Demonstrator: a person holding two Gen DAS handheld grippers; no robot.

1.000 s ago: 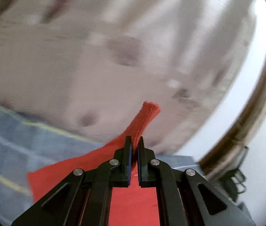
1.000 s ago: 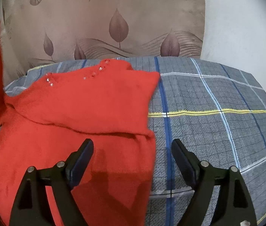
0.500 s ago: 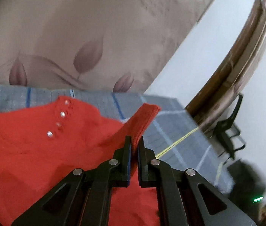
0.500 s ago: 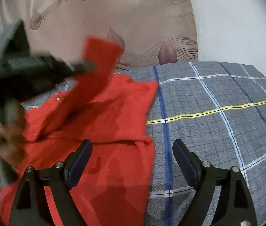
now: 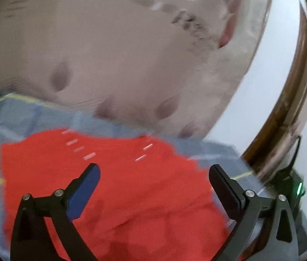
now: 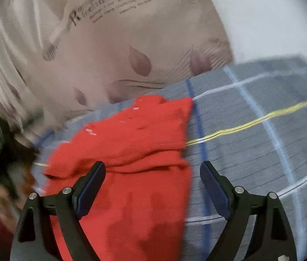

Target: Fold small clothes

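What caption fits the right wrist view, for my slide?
Open right gripper above a partly folded red sweater on a plaid sheet.

Sleeve released onto the folded garment.
The left gripper (image 5: 153,174), a second ago clamped on the raised sleeve of the red sweater (image 5: 114,187), is now opening with nothing between its jaws; the sleeve lies folded across the sweater's body, no longer held aloft.

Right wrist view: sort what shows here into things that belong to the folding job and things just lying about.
Belongs to the job:
- red knitted sweater with small beads, sleeves folded in
- grey checked bedsheet with yellow and blue lines, the folding surface
- right tongs, open over the sweater

Just lying about:
- beige leaf-print curtain with lettering
- white wall
- blurred dark clutter at the left edge
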